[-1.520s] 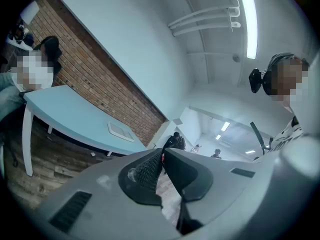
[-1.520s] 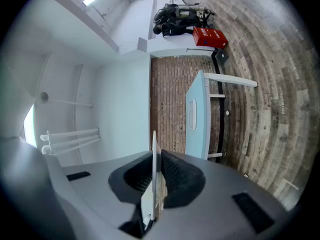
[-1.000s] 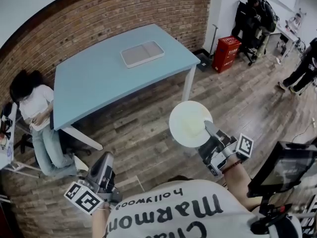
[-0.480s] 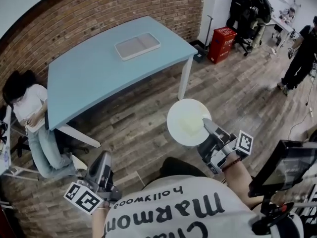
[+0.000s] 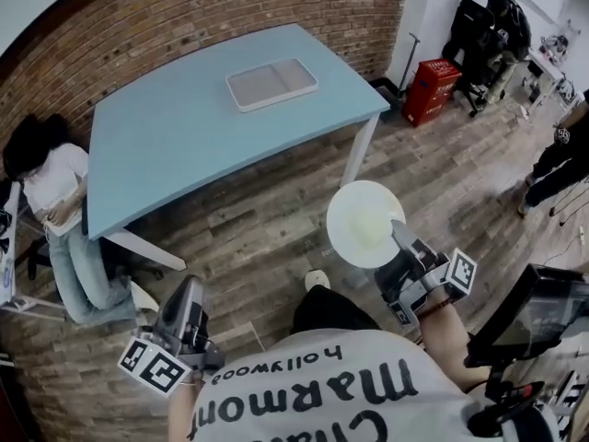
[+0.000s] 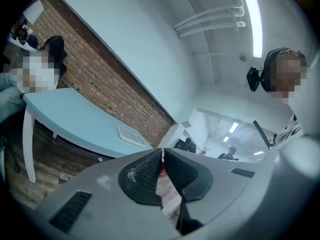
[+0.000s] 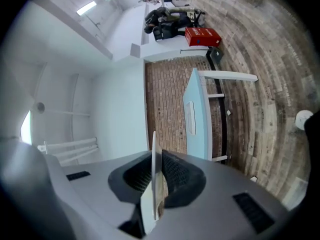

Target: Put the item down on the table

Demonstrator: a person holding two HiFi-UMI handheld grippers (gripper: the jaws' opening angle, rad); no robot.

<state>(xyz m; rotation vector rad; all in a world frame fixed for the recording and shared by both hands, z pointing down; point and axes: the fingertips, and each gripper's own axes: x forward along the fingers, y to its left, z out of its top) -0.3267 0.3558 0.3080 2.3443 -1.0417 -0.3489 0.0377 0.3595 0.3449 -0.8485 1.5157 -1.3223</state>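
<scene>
Looking steeply down from the head view, a person in a white printed shirt (image 5: 313,389) stands on a wood-plank floor (image 5: 248,238), a gripper in each hand. The right gripper (image 5: 398,236), at the lower right of the frame, clamps the near rim of a round white plate (image 5: 363,221). The plate is held roughly level in the air over the floor, just beside the right corner leg of a pale blue table (image 5: 175,150) and not resting on it. In the right gripper view the jaws of the right gripper (image 7: 155,170) press on either side of the plate (image 7: 153,145), seen edge-on as a thin white line.

The left gripper (image 5: 187,295) hangs at the lower left of the frame. In the left gripper view its jaws (image 6: 162,160) are drawn together with only a sliver between them, and nothing is held.

A shallow grey tray (image 5: 271,84) lies on the table's far side, near a brick wall (image 5: 184,17). A seated person (image 5: 51,191) is at the table's left end.
</scene>
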